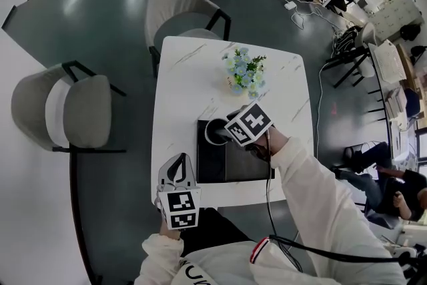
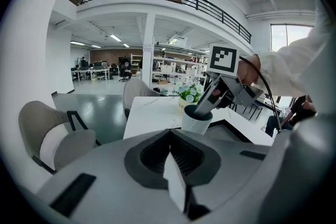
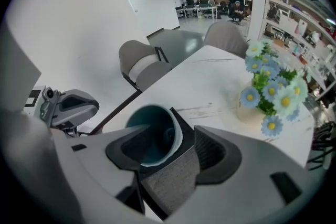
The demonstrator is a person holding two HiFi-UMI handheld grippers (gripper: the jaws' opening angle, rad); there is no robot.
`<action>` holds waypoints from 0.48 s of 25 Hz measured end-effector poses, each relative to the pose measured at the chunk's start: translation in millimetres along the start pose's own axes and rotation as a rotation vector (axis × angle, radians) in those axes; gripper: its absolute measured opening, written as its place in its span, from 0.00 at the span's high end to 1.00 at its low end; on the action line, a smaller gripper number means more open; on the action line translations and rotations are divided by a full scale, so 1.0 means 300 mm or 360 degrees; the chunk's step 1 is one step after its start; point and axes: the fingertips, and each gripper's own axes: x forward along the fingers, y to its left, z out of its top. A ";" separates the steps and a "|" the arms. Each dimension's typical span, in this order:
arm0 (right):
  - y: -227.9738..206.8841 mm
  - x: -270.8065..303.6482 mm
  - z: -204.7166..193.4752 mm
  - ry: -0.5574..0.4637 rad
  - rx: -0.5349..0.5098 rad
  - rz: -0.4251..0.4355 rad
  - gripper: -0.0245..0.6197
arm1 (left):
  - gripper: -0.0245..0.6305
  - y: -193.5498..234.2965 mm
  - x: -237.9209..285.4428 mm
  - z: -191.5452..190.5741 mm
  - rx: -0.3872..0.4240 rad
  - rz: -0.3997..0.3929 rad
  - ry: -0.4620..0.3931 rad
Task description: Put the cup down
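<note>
A white cup (image 1: 215, 131) with a dark teal inside stands upright on the far left corner of a black mat (image 1: 233, 167) on the white marble table (image 1: 190, 77). My right gripper (image 1: 225, 134) points steeply down over it. In the right gripper view the cup (image 3: 153, 134) has one jaw inside it and the other outside its rim, and the pads stand apart from the wall, so this gripper (image 3: 169, 150) is open. The left gripper view shows the cup (image 2: 197, 119) and the right gripper (image 2: 208, 104) ahead. My left gripper (image 1: 179, 162) rests at the table's near edge, shut and empty.
A small pot of blue and white flowers (image 1: 245, 71) stands just beyond the cup. Two grey chairs (image 1: 183, 10) (image 1: 63, 110) flank the table's far and left sides. A cable runs along the person's right sleeve (image 1: 320, 203).
</note>
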 end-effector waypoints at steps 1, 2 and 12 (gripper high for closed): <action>-0.002 -0.021 0.009 -0.0035 0.0008 -0.0017 0.59 | 0.95 -0.003 -0.008 0.004 0.0006 0.0002 -0.0005; -0.004 -0.046 0.019 -0.0074 0.0017 -0.0037 0.59 | 0.95 -0.005 -0.017 0.011 0.0014 0.0005 -0.0009; 0.060 -0.299 -0.002 -0.0461 0.0107 -0.0132 0.59 | 0.95 -0.049 -0.103 0.083 0.0114 0.0021 -0.0075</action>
